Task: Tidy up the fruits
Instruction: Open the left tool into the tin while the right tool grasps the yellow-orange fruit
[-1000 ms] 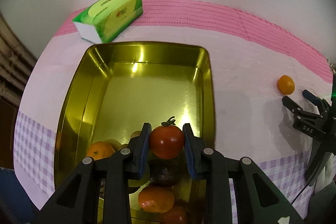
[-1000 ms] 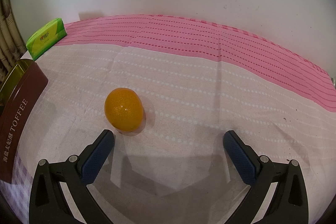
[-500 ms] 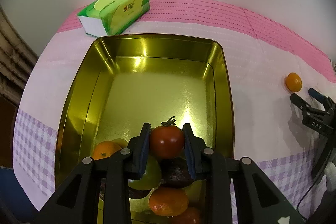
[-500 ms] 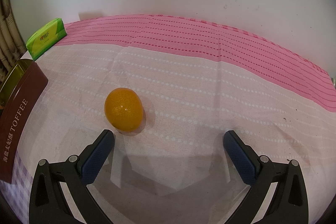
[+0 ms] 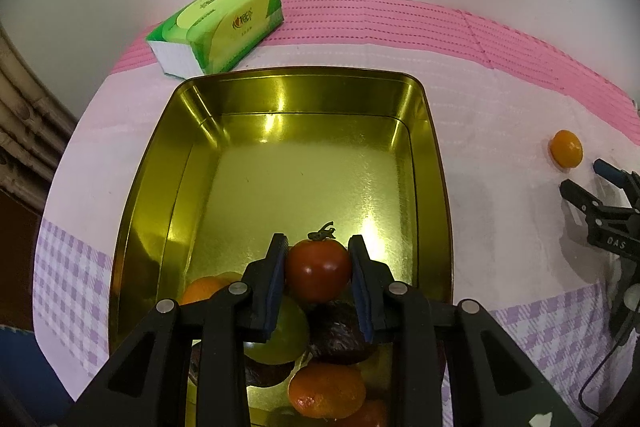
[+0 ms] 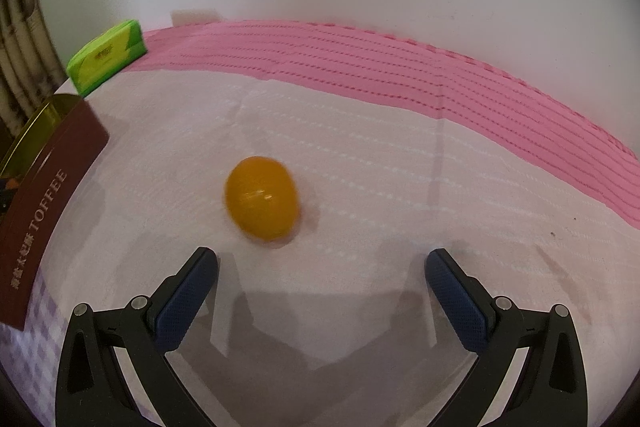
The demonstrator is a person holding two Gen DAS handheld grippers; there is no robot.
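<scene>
From my left wrist camera, my left gripper (image 5: 318,269) has its jaws pinching a red tomato (image 5: 318,270), both blue pads pressed against its sides, its green stem pointing up. I hold it above the near end of a gold tin tray (image 5: 434,163), whose far half is bare shiny metal. Below the tomato, in the tray's near end, lie a green fruit (image 5: 286,337), a dark brownish fruit (image 5: 340,335), an orange mandarin (image 5: 326,389) and another orange fruit (image 5: 200,289) at the left wall (a further reddish one peeks out at the bottom edge, too cut off to name). Beyond the tray's far left corner sits a green tissue pack (image 5: 218,29) on the pink-striped band of the cloth (image 5: 500,115) covering the counter. Well to the right, a small orange (image 5: 565,149) rests on the cloth, with my right gripper (image 5: 592,177) just beside it.

From my right wrist camera, my right gripper (image 6: 322,271) has its jaws spread wide and empty, low over the cloth (image 6: 400,155). The orange (image 6: 262,198) lies just ahead of them, nearer the left pad and apart from both, slightly blurred. At the left edge stands the tray's brown outer wall (image 6: 48,207), printed "TOFFEE", and the tissue pack (image 6: 106,57) beyond it.
</scene>
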